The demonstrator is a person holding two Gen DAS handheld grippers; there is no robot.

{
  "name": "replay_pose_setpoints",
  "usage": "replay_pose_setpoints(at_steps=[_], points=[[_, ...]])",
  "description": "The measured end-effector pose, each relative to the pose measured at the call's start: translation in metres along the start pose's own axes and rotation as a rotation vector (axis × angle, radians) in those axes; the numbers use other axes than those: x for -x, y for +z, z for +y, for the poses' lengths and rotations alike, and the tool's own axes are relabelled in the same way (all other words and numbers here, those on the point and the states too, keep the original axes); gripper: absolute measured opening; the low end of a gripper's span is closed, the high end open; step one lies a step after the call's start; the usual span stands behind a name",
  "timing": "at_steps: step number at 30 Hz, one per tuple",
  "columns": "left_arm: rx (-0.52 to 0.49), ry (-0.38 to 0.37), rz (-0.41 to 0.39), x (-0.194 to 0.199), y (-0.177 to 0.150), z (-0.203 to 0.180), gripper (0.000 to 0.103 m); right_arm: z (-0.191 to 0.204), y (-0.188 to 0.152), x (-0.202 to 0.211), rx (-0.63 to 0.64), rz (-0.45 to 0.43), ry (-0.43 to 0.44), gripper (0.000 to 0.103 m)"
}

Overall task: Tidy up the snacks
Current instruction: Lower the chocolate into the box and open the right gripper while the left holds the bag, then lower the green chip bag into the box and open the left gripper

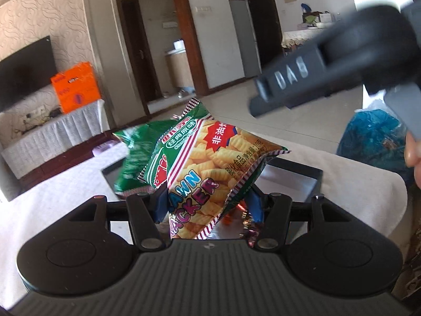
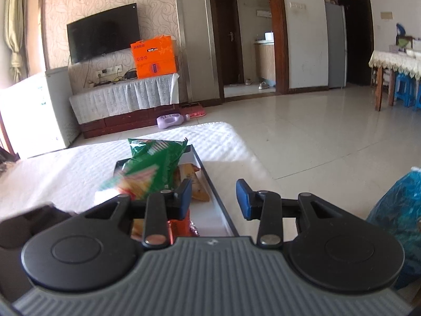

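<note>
A white-clothed table (image 2: 65, 168) in a living room, tiled floor (image 2: 302, 131) beyond. At the far wall a TV (image 2: 102, 33), an orange box (image 2: 154, 56) on a cloth-draped stand, a purple bottle (image 2: 171, 121) on the floor below. Far right, a second table with a lace cloth and blue stools. Near right, a crumpled blue bag (image 2: 394, 210).

On the white table a dark tray (image 2: 210, 179) with white inside, long axis running near to far, holding snack packs: a green pack (image 2: 155, 158) at the far end, a tan pack (image 2: 194, 184) behind the right tongs' left pad, a red foil one nearest.

Left tongs (image 1: 208, 205) tilted gently downward, over the tray, pinching a prawn cracker pack (image 1: 210, 168) at its lower part, blue pads pressed into both sides. Pack lifted clear of the tray, long axis slanting from near-left up to far-right, printed face toward the camera, crimped ends at top and bottom. A second green pack (image 1: 131, 158) just behind it to the left, blurred; cannot tell whether held or resting in the tray.

Right tongs (image 2: 213, 200) also pointed gently downward, over the tray's right rim, pads spread apart with nothing between them. In the left view, seen from the side at upper right, dark body crossing the frame, a fingertip (image 1: 411, 152) at the edge.
</note>
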State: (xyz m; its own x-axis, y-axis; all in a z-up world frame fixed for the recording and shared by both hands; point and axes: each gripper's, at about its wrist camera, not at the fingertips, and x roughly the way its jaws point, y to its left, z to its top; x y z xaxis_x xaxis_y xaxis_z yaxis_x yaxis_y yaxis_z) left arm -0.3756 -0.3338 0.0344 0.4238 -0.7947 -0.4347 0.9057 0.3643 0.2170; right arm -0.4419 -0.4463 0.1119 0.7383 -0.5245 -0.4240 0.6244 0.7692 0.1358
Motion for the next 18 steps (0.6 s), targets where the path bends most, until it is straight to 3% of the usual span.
replay_pose_setpoints(at_steps=[9,10,12,18], points=[[0.037,-0.020,0.038,-0.017,-0.005,-0.005,0.066,0.021,-0.002,-0.003,0.094,0.020,0.161,0.040],[0.035,-0.022,0.039,-0.018,-0.007,-0.005,0.067,0.023,-0.002,-0.004,0.091,0.031,0.166,0.049],[0.025,-0.020,0.051,-0.023,-0.008,-0.004,0.069,0.023,-0.004,-0.007,0.088,0.047,0.160,0.054],[0.043,-0.060,0.048,-0.026,-0.009,0.000,0.078,0.030,-0.012,-0.014,0.134,0.119,0.147,0.054]])
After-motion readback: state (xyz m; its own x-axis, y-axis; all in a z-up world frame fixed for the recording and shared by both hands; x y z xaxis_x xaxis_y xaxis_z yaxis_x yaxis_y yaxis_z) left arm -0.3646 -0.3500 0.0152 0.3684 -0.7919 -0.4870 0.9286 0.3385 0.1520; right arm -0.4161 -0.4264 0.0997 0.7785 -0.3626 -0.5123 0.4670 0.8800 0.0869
